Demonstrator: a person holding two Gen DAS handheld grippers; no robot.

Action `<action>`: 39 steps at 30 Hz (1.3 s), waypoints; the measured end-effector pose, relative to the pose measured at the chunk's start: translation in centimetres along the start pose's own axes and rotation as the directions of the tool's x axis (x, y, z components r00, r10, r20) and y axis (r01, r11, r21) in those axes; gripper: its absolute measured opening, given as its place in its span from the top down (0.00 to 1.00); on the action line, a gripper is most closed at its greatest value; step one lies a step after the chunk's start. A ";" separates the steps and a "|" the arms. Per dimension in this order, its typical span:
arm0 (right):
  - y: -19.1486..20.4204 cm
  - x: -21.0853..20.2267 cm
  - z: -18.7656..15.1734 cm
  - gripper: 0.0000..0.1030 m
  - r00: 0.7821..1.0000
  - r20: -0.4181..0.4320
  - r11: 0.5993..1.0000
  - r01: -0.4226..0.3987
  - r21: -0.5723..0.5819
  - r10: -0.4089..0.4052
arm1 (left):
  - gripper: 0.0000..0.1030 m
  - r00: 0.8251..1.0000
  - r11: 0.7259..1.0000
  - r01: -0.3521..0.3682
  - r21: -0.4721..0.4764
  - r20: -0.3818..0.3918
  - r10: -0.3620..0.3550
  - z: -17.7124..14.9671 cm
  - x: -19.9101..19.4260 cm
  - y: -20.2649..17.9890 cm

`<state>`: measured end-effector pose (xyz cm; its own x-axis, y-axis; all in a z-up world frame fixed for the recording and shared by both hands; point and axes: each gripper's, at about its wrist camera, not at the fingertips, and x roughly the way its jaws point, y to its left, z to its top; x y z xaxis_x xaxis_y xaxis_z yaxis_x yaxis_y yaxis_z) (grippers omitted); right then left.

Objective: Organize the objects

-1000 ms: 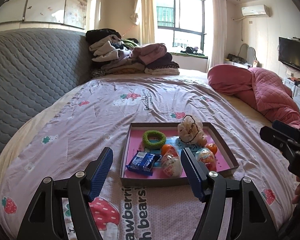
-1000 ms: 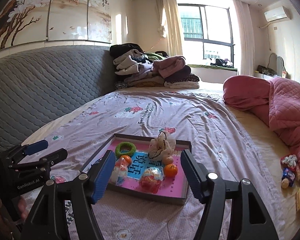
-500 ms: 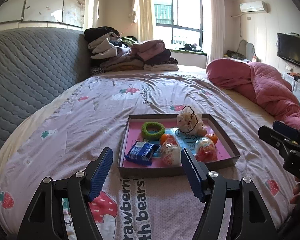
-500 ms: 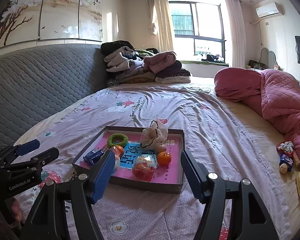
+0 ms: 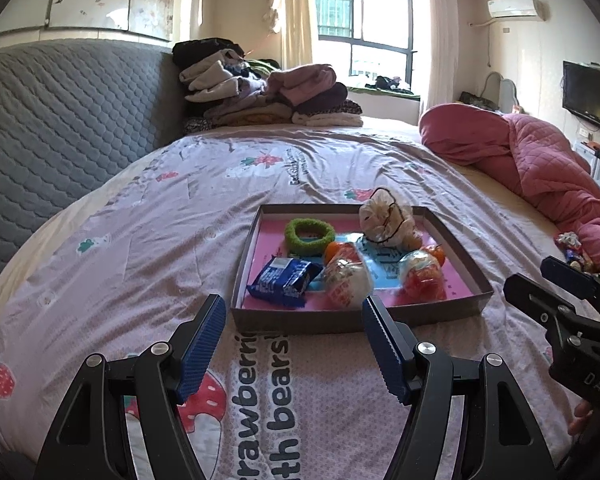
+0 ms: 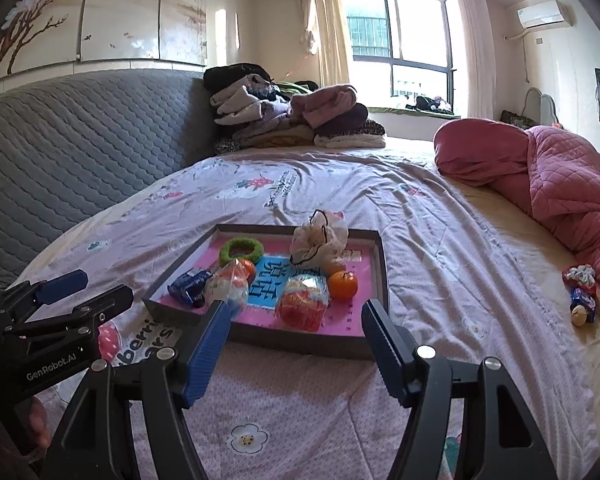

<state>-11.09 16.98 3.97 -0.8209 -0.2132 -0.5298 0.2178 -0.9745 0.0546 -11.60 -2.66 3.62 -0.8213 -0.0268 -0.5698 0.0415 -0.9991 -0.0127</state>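
Snacks and small items sit in a shallow cardboard tray [image 5: 340, 322] with a pink lining, which rests on the bed [image 5: 148, 248] over a lilac strawberry-print cover. In the tray, from the left wrist view, a green fuzzy ring [image 5: 309, 237] lies toward the far left, a blue snack packet [image 5: 286, 282] lies near the front left wall, 2 clear-wrapped snack bags [image 5: 348, 280] sit at the front middle and right, an orange fruit [image 6: 343, 285] sits just behind the right bag, and a crumpled pale bag with a black cord [image 5: 386, 222] stands at the far right. The left tool [image 5: 294, 350] hovers low over the cover just in front of the tray's near wall, its jaws spread wide with nothing between them. The right tool [image 6: 296, 350] hangs before the tray's near right corner, its jaws likewise wide apart and empty. Each tool shows at the edge of the other's view, with fingers of the person's hand below it. Well apart from the tray, near a rumpled pink quilt [image 6: 560, 176], several more small wrapped items [image 6: 582, 294] lie on the bare sheet. Folded clothes [image 5: 260, 96] are stacked against the grey padded headboard [image 5: 60, 128].
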 end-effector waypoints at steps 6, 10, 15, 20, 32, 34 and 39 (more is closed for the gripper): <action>0.0 1.0 -0.8 0.34 0.999 -0.027 1.000 0.016 -0.001 -0.016 | 0.30 1.000 1.000 -0.016 -0.010 -0.025 0.015 -0.8 1.3 0.8; 0.0 1.8 -1.3 0.34 0.999 -0.045 1.000 0.013 0.017 -0.013 | 0.30 0.999 1.000 -0.021 -0.016 -0.040 0.020 -1.4 2.1 0.7; 0.1 2.6 -1.9 0.34 0.998 -0.063 0.999 0.022 0.027 -0.020 | 0.30 0.998 1.000 -0.025 -0.005 -0.060 0.024 -2.2 3.1 0.5; 0.4 3.2 -2.5 0.34 0.997 -0.074 0.999 0.028 0.024 -0.026 | 0.30 0.997 1.000 -0.013 -0.007 -0.076 0.013 -2.6 3.8 0.3; 0.6 4.2 -3.6 0.34 0.994 -0.107 0.999 0.030 0.037 -0.026 | 0.30 0.997 1.000 -0.018 0.007 -0.081 0.019 -3.4 4.1 0.1; 0.8 4.2 -3.8 0.34 0.994 -0.110 0.999 0.028 0.034 -0.024 | 0.30 0.996 1.000 -0.015 0.011 -0.087 0.016 -3.7 4.1 0.0; 1.3 4.3 -4.2 0.34 0.993 -0.113 0.999 0.030 0.023 -0.027 | 0.30 0.994 1.000 -0.013 0.000 -0.108 0.012 -4.3 4.1 -0.1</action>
<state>-12.13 15.05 -1.79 -0.7617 -0.1777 -0.6231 0.1810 -0.9817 0.0587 -12.55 -2.53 -2.24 -0.7548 -0.0354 -0.6550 0.0519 -0.9986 -0.0058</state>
